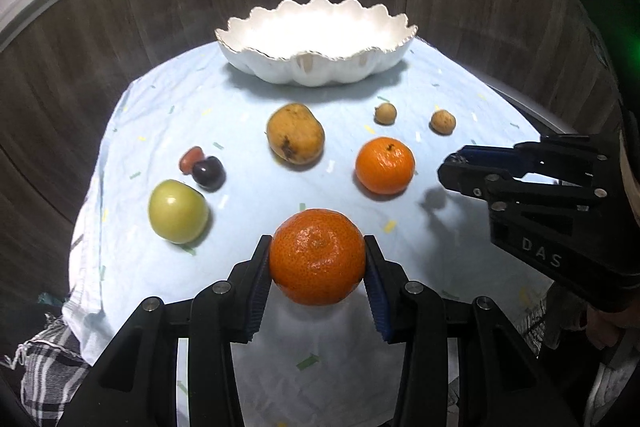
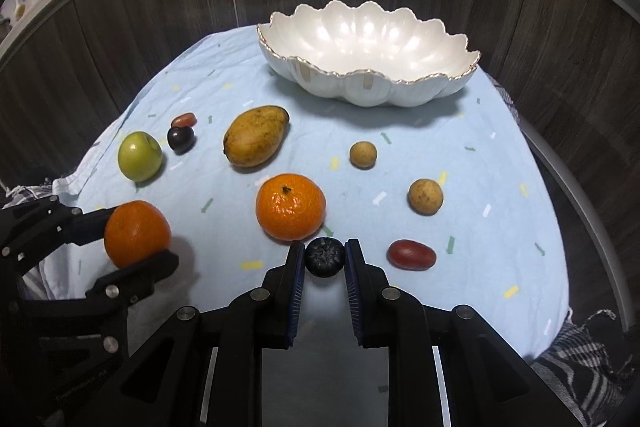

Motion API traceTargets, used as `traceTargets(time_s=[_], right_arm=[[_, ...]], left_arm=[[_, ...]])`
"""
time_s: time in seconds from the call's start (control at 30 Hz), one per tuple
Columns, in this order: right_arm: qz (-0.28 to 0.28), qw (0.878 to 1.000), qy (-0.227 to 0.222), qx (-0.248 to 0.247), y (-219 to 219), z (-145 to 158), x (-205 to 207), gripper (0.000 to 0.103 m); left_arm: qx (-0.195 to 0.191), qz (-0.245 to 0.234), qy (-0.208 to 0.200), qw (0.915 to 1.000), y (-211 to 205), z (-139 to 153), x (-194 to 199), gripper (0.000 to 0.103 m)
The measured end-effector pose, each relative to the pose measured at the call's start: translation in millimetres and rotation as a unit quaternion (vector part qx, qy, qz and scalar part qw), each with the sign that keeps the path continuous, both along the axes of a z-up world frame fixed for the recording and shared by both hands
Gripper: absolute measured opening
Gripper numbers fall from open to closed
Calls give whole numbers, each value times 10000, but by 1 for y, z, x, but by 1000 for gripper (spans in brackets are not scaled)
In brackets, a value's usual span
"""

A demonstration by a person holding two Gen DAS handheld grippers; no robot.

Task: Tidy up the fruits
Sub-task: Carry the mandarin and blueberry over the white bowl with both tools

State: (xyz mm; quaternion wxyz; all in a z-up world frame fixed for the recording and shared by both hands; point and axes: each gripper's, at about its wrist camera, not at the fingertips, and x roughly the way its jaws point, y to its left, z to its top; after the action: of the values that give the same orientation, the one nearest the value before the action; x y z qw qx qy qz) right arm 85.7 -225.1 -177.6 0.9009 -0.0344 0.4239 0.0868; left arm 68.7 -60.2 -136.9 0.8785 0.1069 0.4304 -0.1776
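Pale blue cloth (image 2: 500,227), wood panels behind, left claw (image 1: 318,259) gripping orange (image 1: 318,263), right claw (image 2: 325,255) gripping dark berry (image 2: 325,256)

glossy white ceramic bowl (image 2: 372,43) sits on matt, wrinkled blue cloth (image 2: 480,227) before wood-grain panels (image 2: 160,27).

**Both grippers closed on loads**

I am holding my left gripper (image 1: 318,263) low and level, its blue pads (image 1: 258,291) pressing both sides of the orange (image 1: 318,261). My right gripper (image 2: 325,257) is reaching forward on my right, its fingers (image 2: 296,283) pinching a small dark berry (image 2: 325,255) at the tips.
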Motion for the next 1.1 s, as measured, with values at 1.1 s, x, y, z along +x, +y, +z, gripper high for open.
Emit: traceTargets(time_s=[1.1], right_arm=[[-543,9953,-730,322,-32,78,35,21]], left_arm=[[-213,271,-734,9967,-14,82,62,43]])
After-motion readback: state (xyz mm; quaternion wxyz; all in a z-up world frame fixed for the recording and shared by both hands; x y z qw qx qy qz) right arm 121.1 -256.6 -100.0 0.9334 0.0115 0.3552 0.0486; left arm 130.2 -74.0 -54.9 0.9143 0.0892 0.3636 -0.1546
